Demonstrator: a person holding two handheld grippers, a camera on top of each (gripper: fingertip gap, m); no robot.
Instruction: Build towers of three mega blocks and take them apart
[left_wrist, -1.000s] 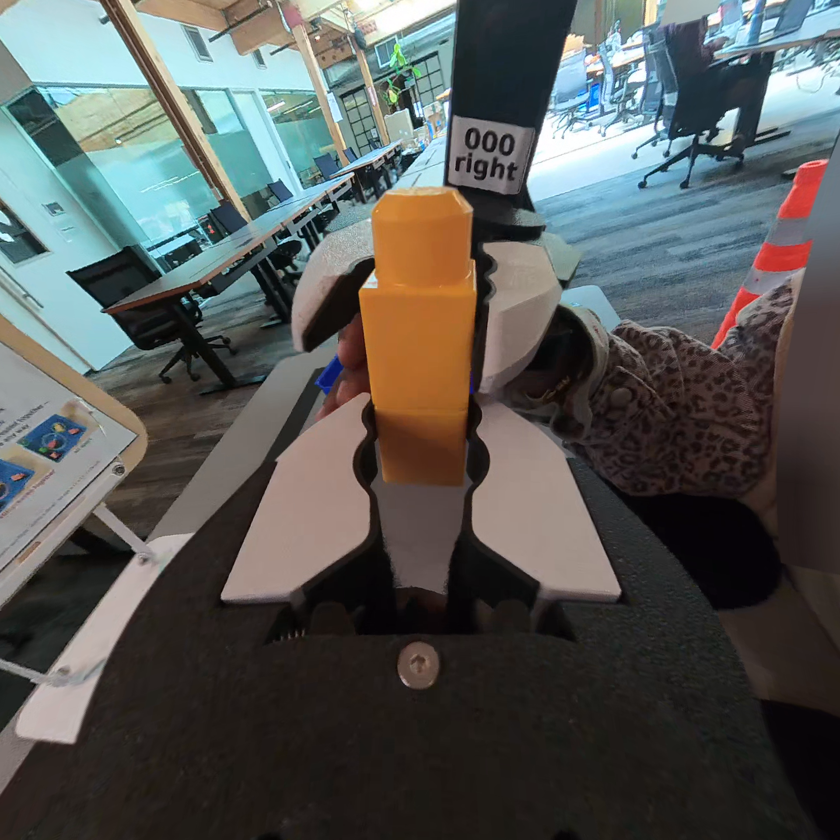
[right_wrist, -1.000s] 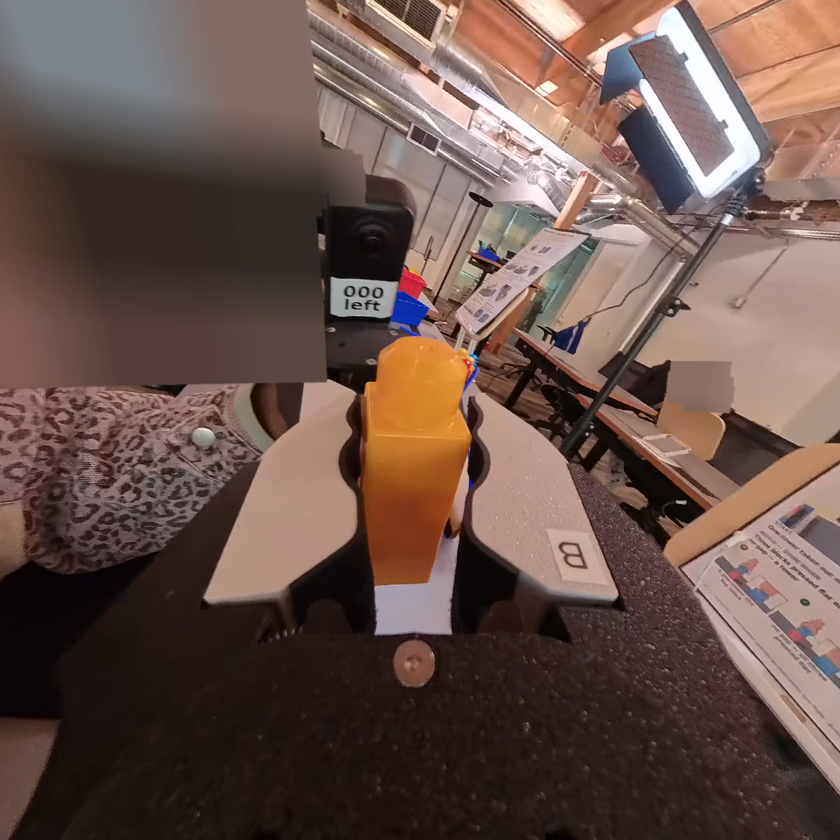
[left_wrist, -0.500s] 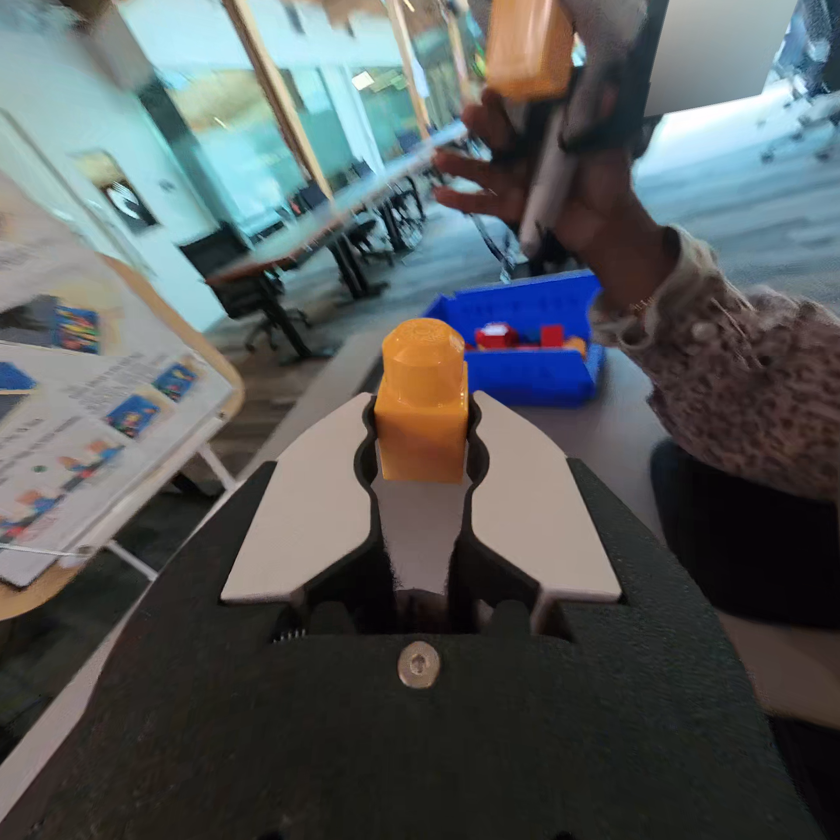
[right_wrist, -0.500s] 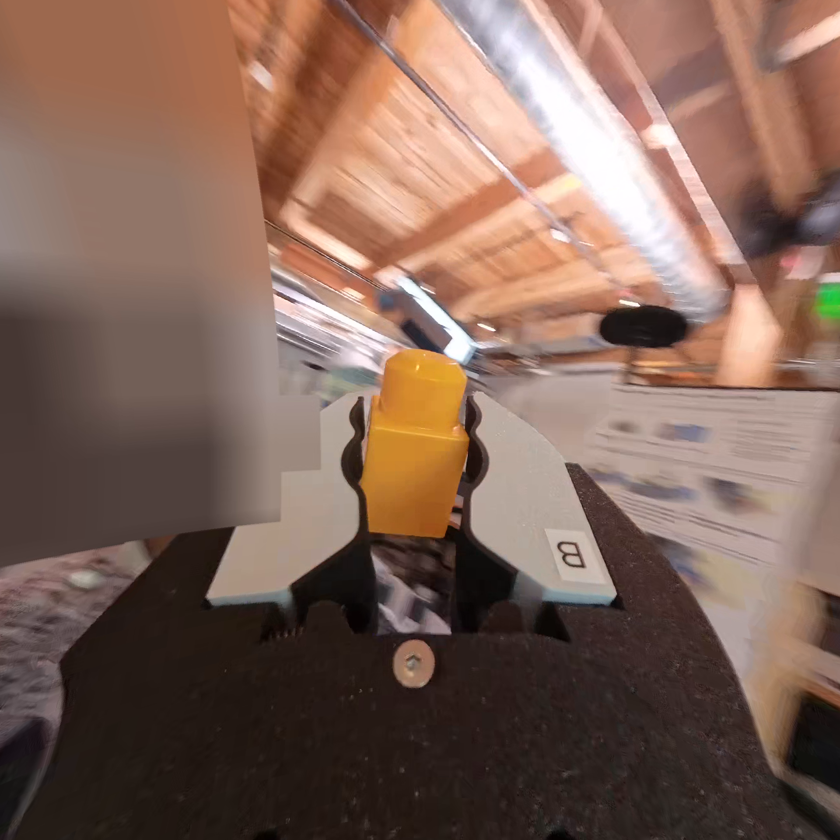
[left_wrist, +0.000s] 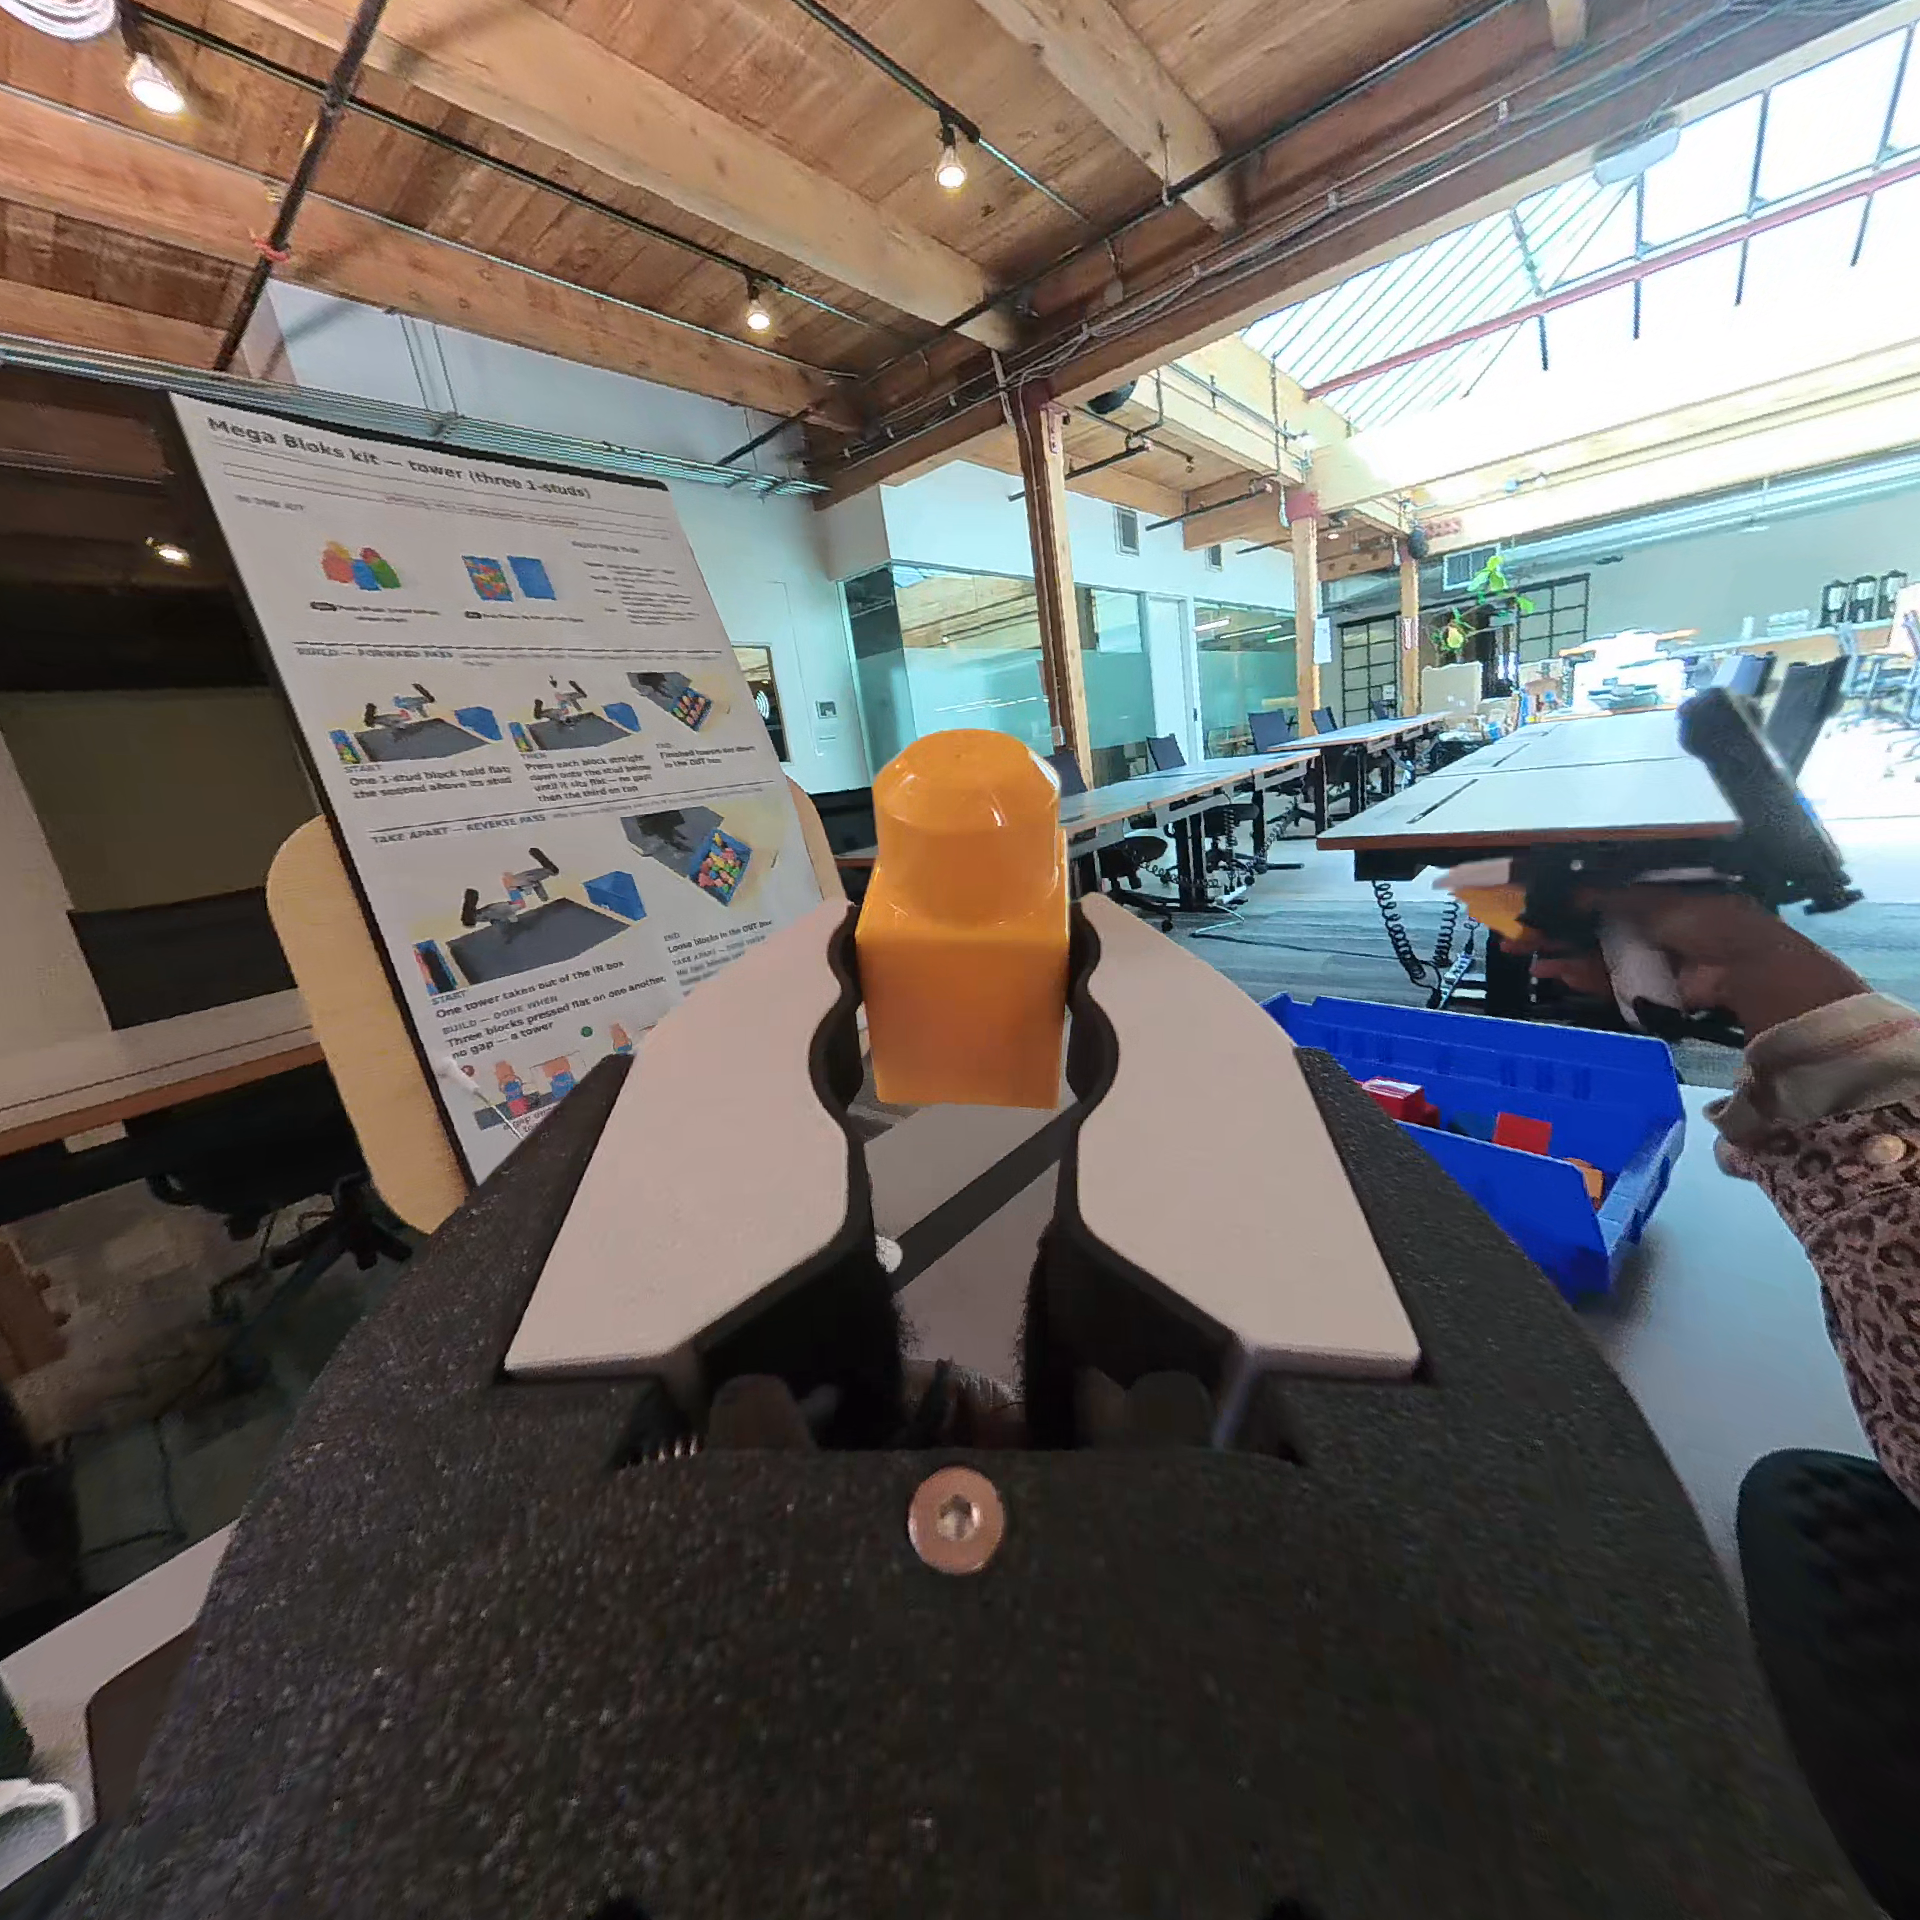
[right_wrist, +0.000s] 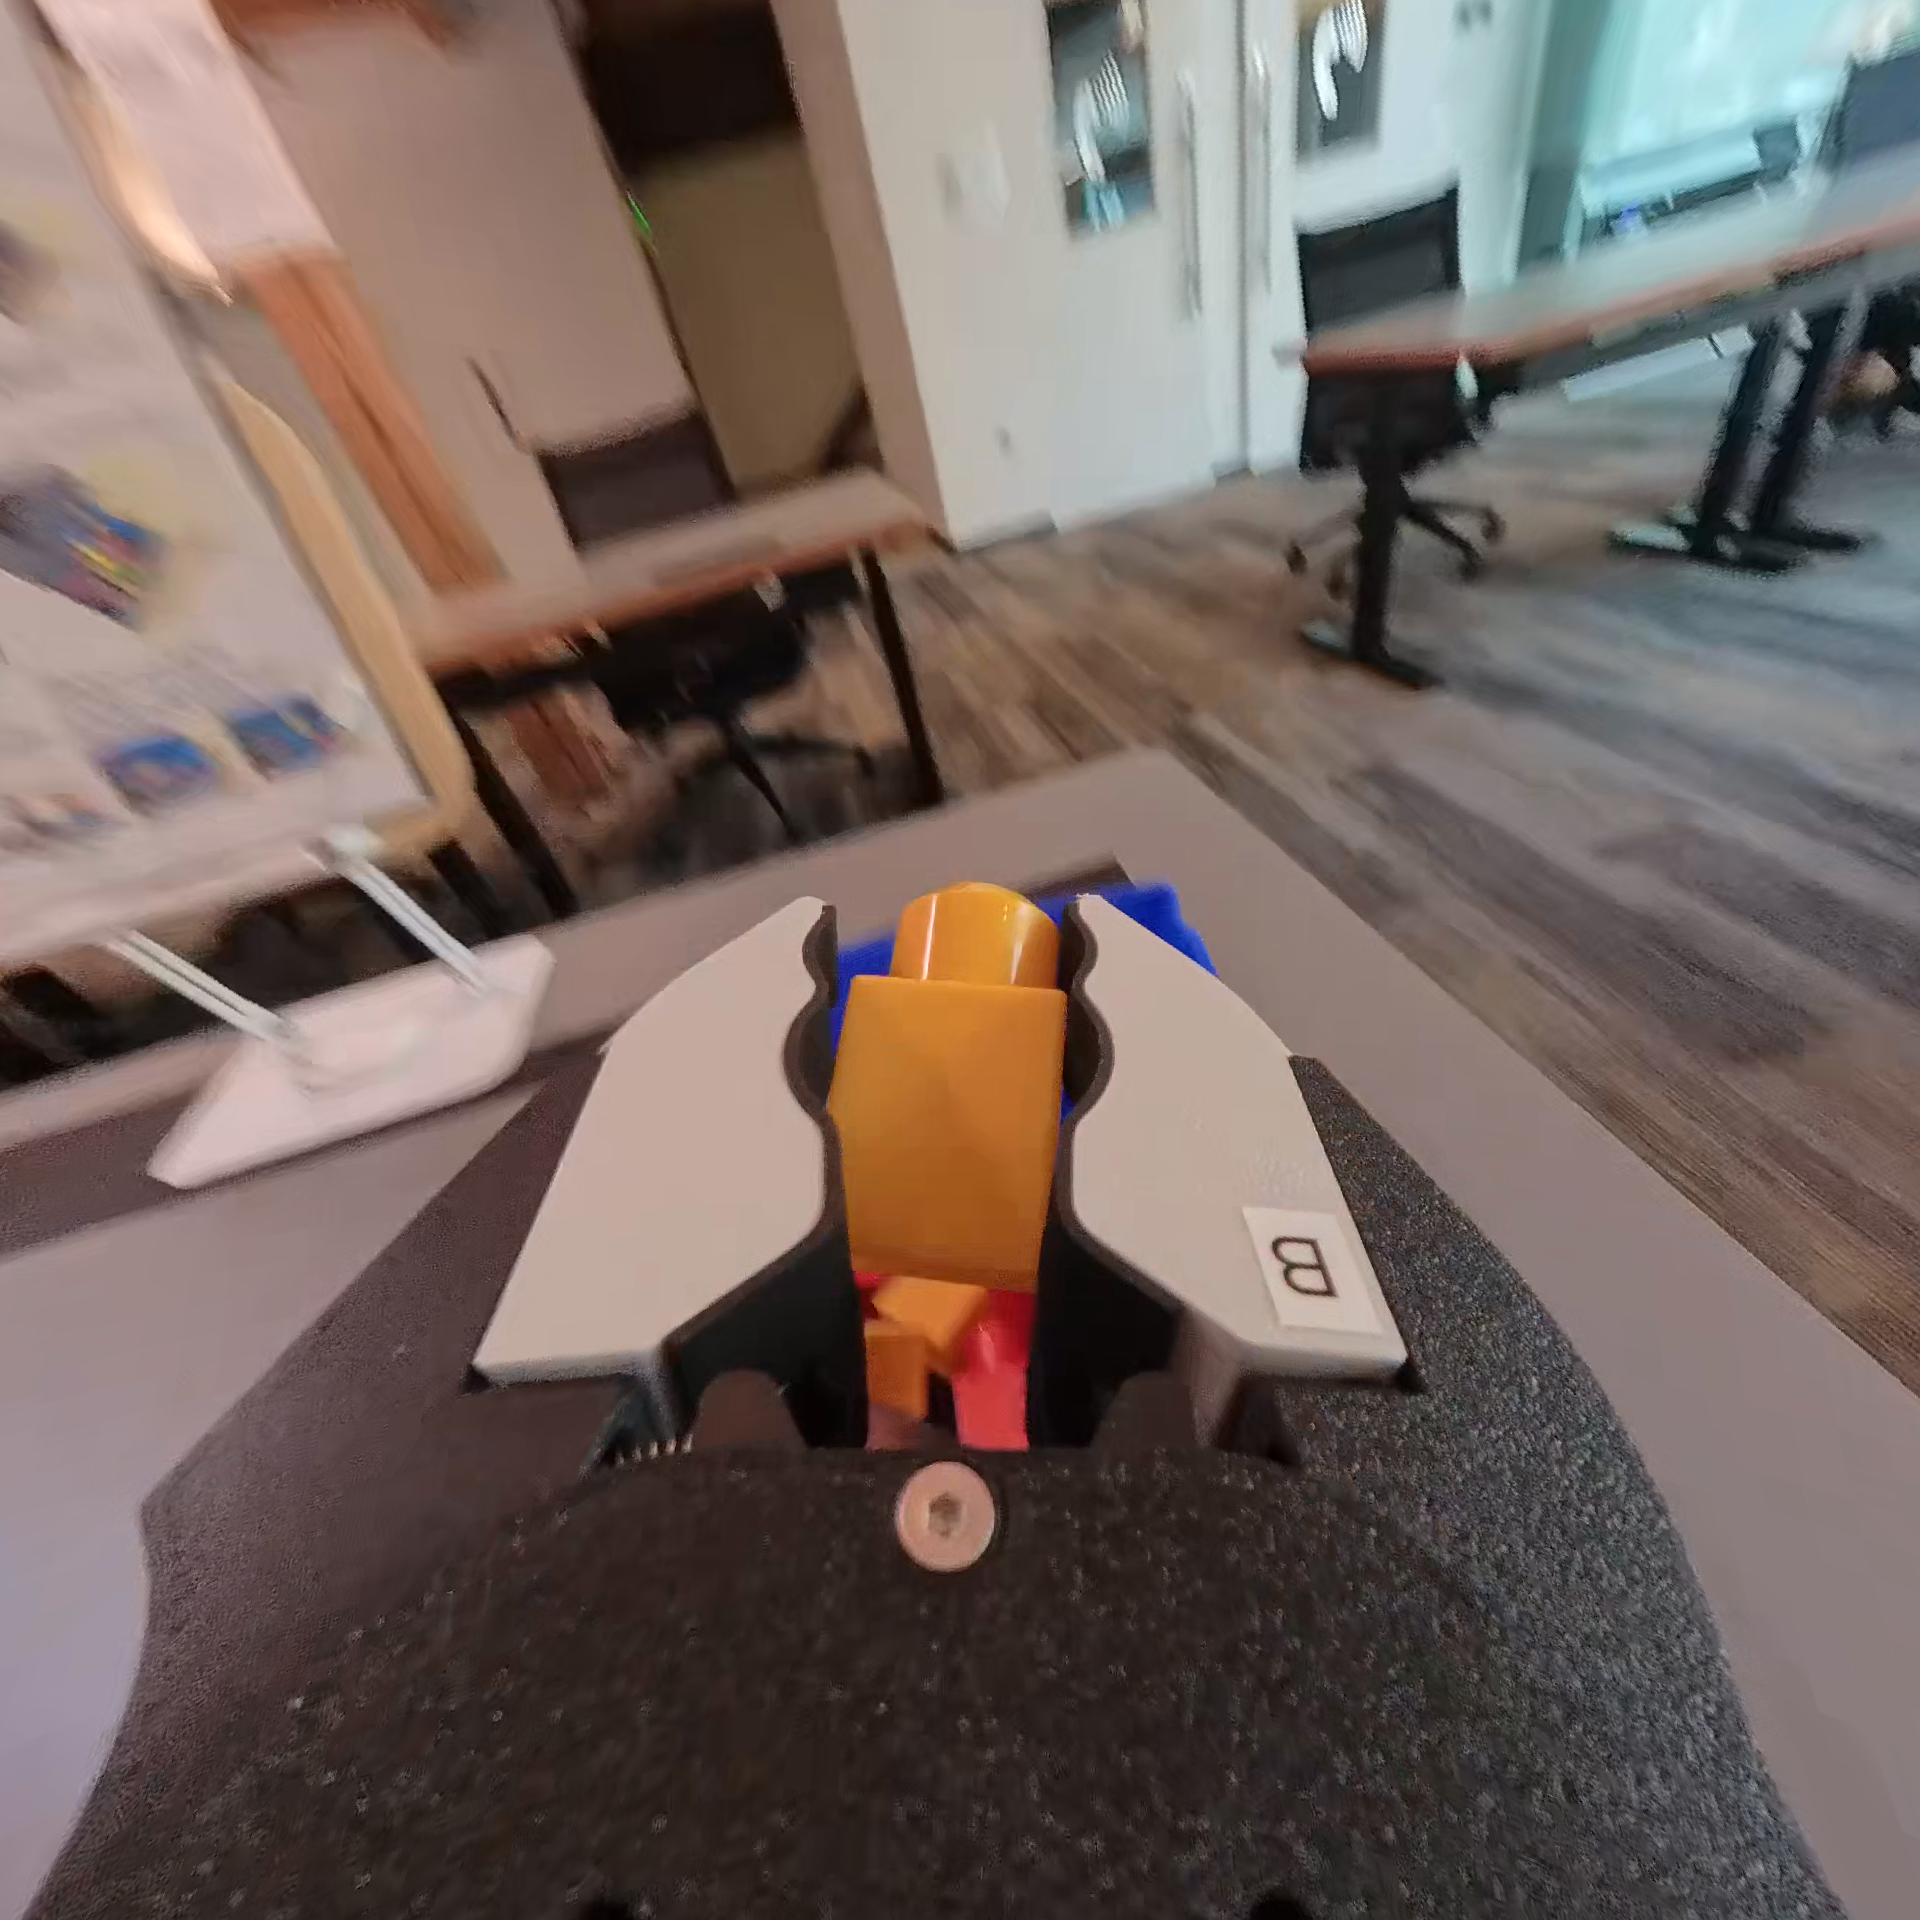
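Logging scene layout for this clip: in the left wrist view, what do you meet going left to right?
Instruction poster → orange block in the left hand-held gripper → blue bin → person's hand with the right hand-held gripper.

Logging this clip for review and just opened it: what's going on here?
A person holds a hand-held gripper in each hand, each shut on one orange block. The left hand-held gripper holds its orange block up, stud upward. The right hand-held gripper carries the other orange block over the blue bin, where loose blocks lie.
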